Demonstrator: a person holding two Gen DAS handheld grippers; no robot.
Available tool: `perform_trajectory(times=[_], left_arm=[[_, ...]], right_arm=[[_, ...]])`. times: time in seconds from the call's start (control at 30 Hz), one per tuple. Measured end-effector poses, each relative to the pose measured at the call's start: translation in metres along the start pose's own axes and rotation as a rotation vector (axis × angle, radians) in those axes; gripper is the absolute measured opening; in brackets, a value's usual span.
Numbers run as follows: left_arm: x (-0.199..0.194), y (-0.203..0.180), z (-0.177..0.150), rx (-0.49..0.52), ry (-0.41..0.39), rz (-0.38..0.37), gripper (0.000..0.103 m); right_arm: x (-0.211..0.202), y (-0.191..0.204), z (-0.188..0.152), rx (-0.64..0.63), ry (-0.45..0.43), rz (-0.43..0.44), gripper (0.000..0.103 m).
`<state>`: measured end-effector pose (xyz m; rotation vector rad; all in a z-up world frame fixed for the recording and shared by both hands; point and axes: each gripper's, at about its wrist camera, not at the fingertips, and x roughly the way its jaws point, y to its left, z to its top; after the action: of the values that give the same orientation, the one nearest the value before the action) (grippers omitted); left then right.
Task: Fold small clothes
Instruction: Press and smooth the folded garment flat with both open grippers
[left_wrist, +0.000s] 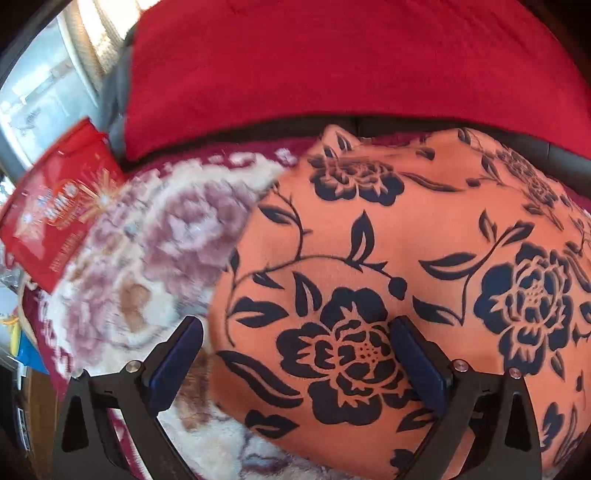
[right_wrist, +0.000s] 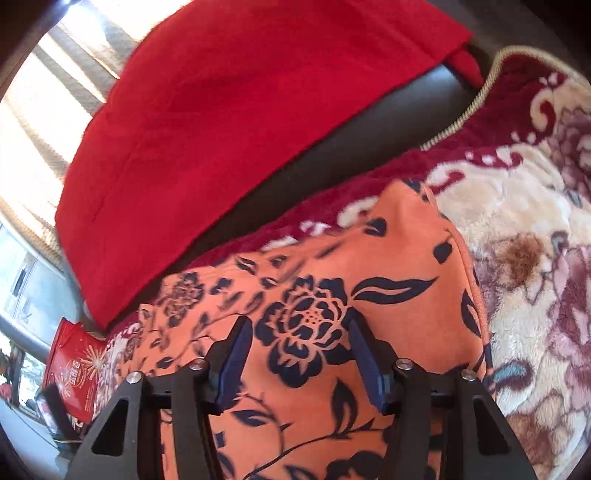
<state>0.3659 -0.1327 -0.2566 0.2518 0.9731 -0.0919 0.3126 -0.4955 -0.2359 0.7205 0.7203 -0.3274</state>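
With the orange floral garment (left_wrist: 388, 258) lying spread on the plush floral blanket (left_wrist: 147, 258), the left gripper (left_wrist: 295, 332) and right gripper (right_wrist: 299, 332) are hovering over it, jaws apart and empty, probably lining up grips for a fold.

Open left gripper (left_wrist: 295, 341) over orange floral garment (left_wrist: 388, 240).

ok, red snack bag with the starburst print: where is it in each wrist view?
Left wrist: red snack bag at the left edge, mid-height, left of the orange floral garment.
Right wrist: the bag at lower left, left of the garment and of the right gripper.
Shared landmark: the red cloth above the garment fills the top of both views.
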Motion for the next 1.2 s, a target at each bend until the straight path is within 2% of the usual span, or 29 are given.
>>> perform_trajectory(times=[0.1, 0.23, 0.33, 0.47, 0.63, 0.73, 0.87, 1.1, 1.2], left_arm=[[-0.010, 0.001, 0.002, 0.005, -0.041, -0.011, 0.101], [-0.032, 0.001, 0.003, 0.008, -0.130, -0.033, 0.101], [-0.049, 0.000, 0.003, 0.004, -0.191, -0.050, 0.101], [-0.059, -0.001, 0.002, 0.008, -0.237, -0.055, 0.101], [-0.064, 0.000, 0.004, -0.016, -0.245, -0.071, 0.101], [-0.065, -0.003, 0.005, -0.022, -0.249, -0.081, 0.101], [-0.064, -0.011, 0.005, -0.012, -0.244, -0.085, 0.101], [-0.063, -0.031, 0.005, 0.014, -0.232, -0.111, 0.101], [-0.062, -0.044, 0.005, 0.044, -0.227, -0.114, 0.101]], right_arm=[[0.001, 0.005, -0.001, -0.028, 0.005, -0.013, 0.057], [-0.007, 0.021, -0.007, -0.051, -0.015, 0.083, 0.058], [-0.013, 0.042, -0.015, -0.127, -0.044, 0.100, 0.058], [-0.006, 0.057, -0.023, -0.163, -0.015, 0.113, 0.058], [0.012, 0.058, -0.030, -0.157, 0.054, 0.077, 0.059], [0.017, 0.058, -0.031, -0.166, 0.060, 0.065, 0.059], [0.003, 0.056, -0.028, -0.168, 0.018, 0.087, 0.059], [-0.029, 0.030, -0.008, -0.117, -0.109, 0.029, 0.059], [-0.028, 0.013, 0.000, -0.074, -0.098, 0.000, 0.059]])
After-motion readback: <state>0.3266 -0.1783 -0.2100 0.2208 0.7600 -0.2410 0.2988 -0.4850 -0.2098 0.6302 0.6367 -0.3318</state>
